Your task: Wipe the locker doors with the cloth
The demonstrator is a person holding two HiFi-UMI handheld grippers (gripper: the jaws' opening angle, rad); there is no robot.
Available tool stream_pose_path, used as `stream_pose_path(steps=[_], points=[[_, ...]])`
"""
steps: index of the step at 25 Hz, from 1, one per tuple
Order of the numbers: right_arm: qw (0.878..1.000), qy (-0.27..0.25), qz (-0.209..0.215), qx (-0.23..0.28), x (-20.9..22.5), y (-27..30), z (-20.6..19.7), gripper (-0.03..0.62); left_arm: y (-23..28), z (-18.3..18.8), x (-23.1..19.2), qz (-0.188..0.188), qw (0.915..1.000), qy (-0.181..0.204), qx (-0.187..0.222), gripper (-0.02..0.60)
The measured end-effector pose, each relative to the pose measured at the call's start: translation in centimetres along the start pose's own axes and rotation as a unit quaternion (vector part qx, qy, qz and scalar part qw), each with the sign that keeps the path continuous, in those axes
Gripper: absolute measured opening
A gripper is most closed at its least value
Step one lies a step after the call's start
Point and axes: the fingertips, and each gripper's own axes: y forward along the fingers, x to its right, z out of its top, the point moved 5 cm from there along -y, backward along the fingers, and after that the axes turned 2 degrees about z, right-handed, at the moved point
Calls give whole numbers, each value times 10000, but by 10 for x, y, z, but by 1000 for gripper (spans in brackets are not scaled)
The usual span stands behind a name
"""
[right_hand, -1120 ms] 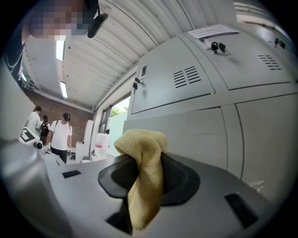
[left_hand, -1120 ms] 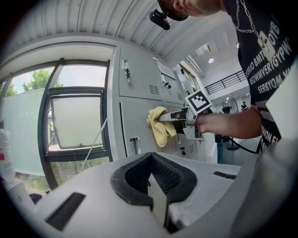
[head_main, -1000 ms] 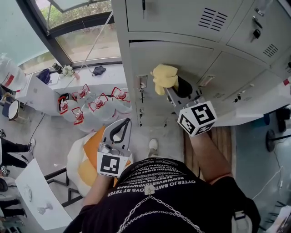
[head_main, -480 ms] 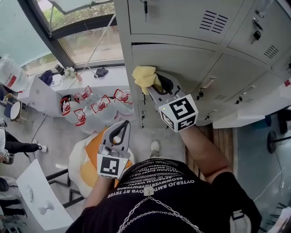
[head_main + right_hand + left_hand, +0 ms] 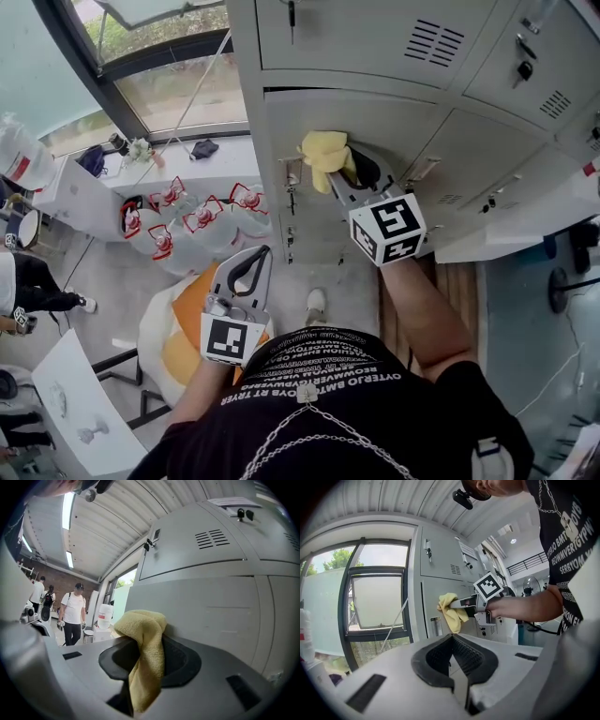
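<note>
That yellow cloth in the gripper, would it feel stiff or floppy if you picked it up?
Probably floppy: the yellow cloth droops in folds from the right gripper. Likely light and unslippery: its towel-like pile sits pinched between the jaws.

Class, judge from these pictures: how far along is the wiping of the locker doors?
Done: nothing that shows; no door bears a visible wiped patch, so I cannot tell. In hand: the right gripper is shut on the yellow cloth, holding it against the middle locker door near its left edge. The left gripper hangs shut and empty. Left: probably the rest of that door and the neighbouring doors.
</note>
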Motion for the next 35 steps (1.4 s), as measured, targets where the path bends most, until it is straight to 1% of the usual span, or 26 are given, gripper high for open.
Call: stream_pose_path(steps=[13, 17, 25, 27, 28, 31, 35], points=[[9966, 195, -796, -60, 65, -48, -13, 123, 10, 13, 15, -293, 9992, 229, 120, 6], [9935, 358, -1072, -98, 85, -63, -18, 121, 9, 15, 22, -350, 9991, 192, 105, 6], [9862, 449, -1582, -169, 109, -86, -26, 117, 5, 15, 28, -368, 9993, 50, 57, 6], [9869, 407, -1559, -55, 102, -91, -21, 117, 3, 15, 29, -351, 9994, 45, 52, 6], [9883, 379, -1479, 30, 96, -93, -18, 115, 2, 15, 29, -334, 9994, 36, 48, 6], [9937, 361, -1045, 191, 69, -91, -14, 115, -2, 15, 27, -283, 9996, 14, 25, 6], [9982, 368, -467, -15, 33, -71, -28, 114, -6, 13, 29, -283, 9996, 85, -31, 5]])
